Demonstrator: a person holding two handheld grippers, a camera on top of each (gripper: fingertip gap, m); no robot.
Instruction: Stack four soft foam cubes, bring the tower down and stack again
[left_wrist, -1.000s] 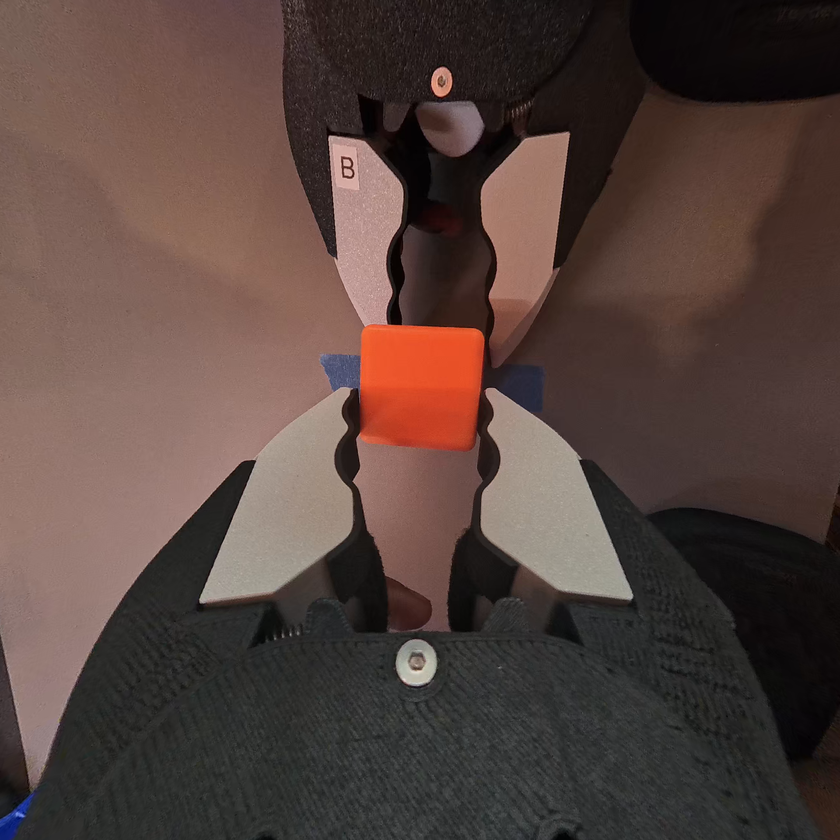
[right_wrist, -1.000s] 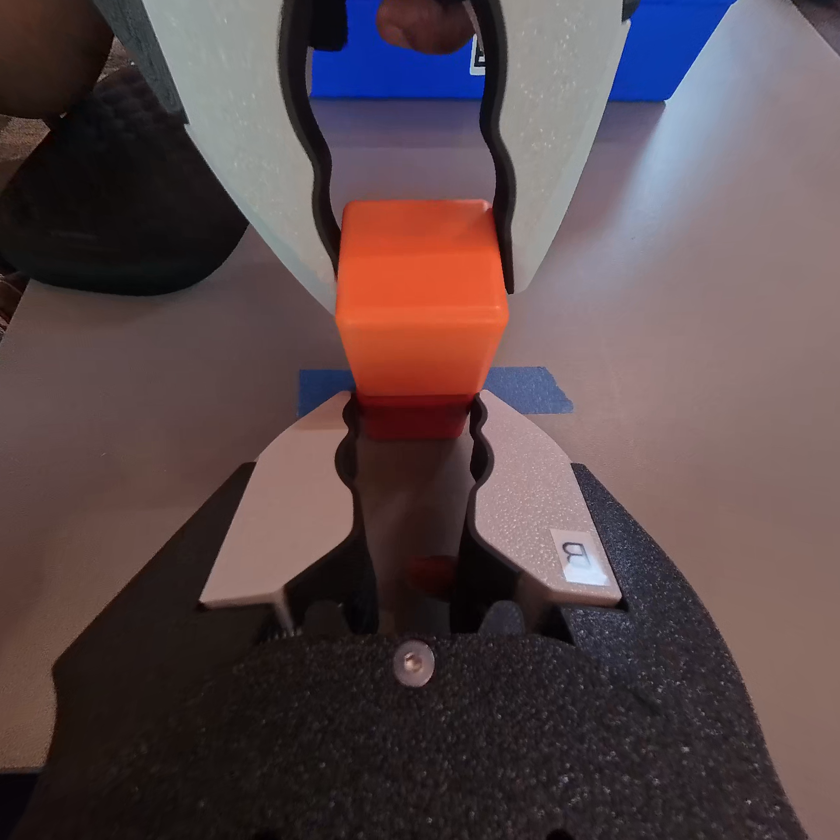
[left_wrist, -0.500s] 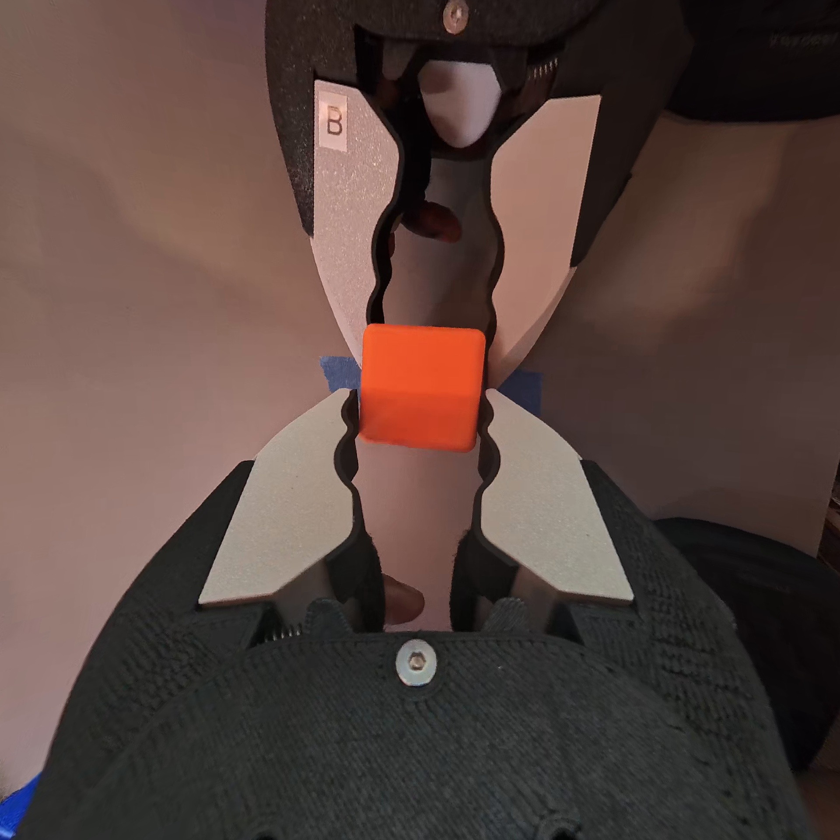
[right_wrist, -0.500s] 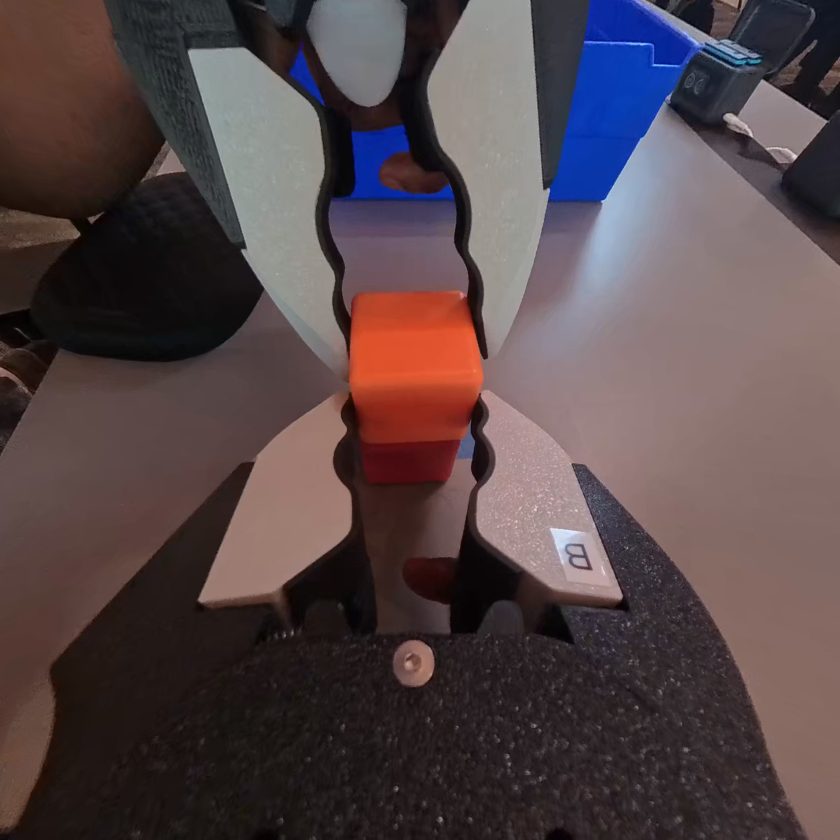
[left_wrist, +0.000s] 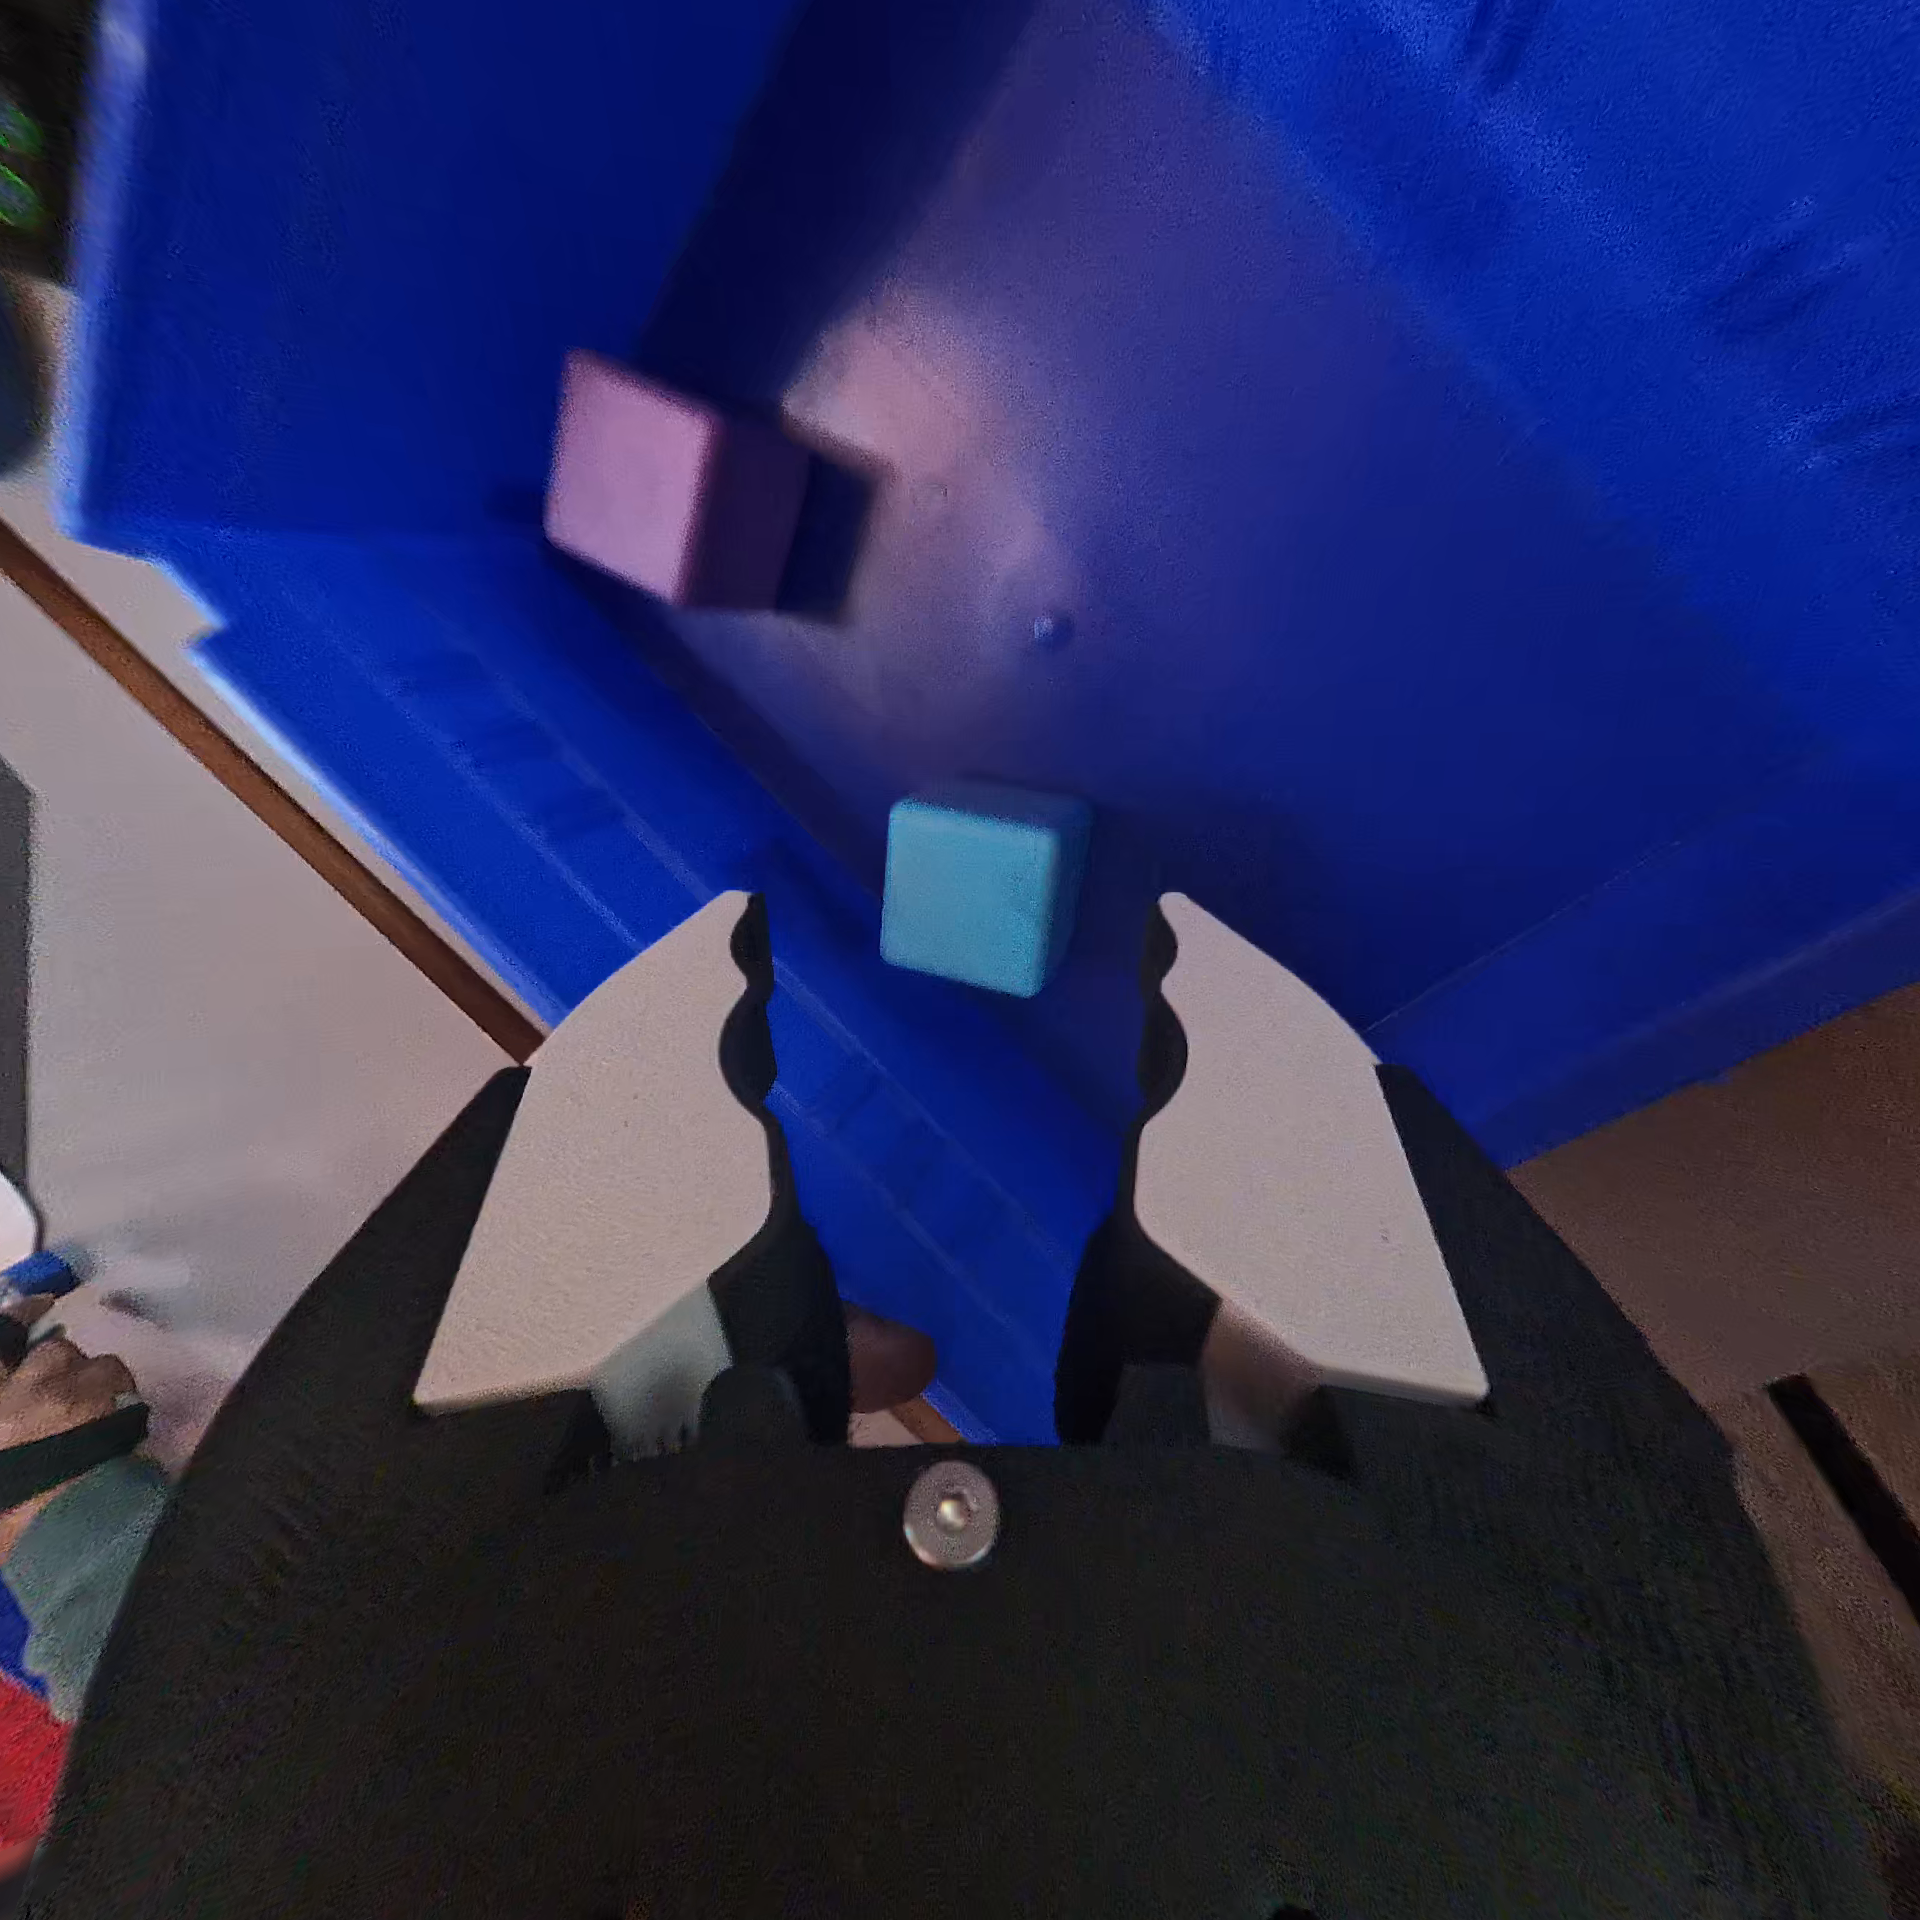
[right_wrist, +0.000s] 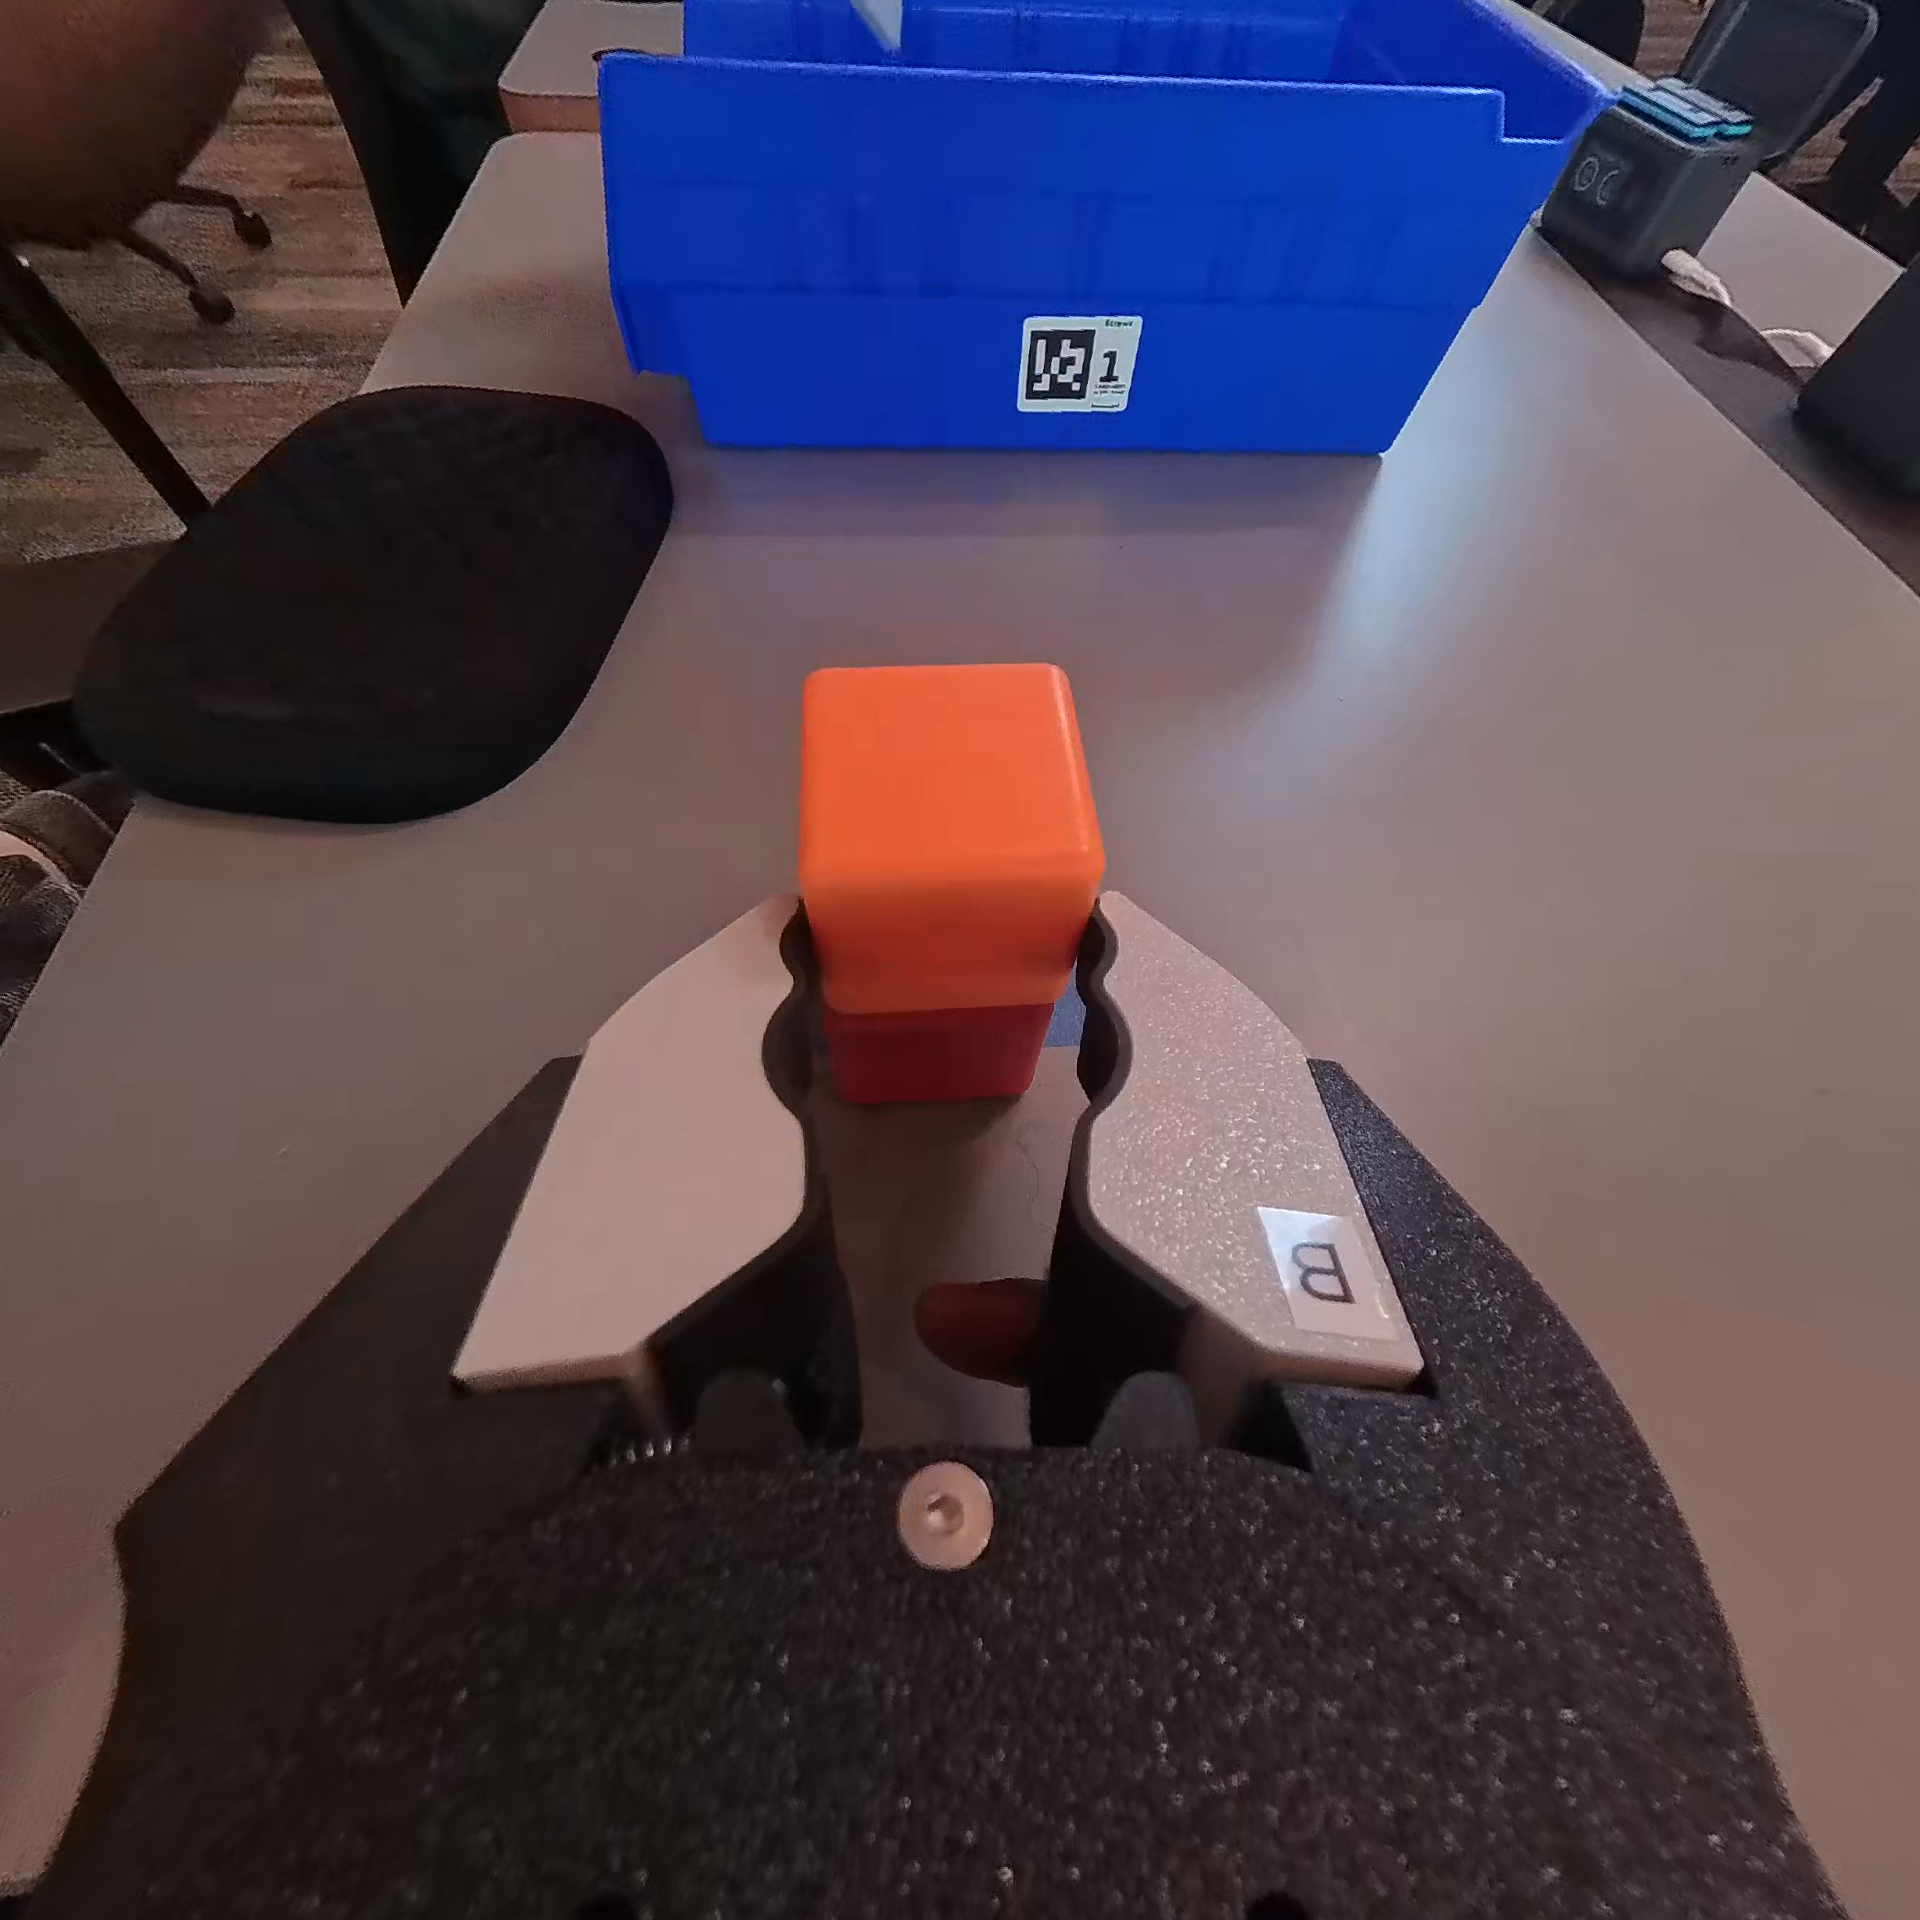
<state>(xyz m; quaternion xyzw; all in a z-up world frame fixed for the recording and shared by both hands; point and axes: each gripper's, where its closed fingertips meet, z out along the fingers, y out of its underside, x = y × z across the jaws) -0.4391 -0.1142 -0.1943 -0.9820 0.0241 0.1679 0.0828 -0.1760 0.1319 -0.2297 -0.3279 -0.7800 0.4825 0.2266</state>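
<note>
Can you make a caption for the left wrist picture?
Open left gripper reaches toward a light blue foam cube inside the blue plastic bin.

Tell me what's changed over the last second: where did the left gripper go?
The left gripper let go of the orange cube, swung over the blue bin and now hangs open above the light blue cube. The right gripper stays shut on the orange cube, atop the red cube.

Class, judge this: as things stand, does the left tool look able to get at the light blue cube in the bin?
Probably yes. The left tool is open, and the light blue cube lies just beyond its tips inside the blue bin, with nothing between them. The purple cube sits well clear.
</note>
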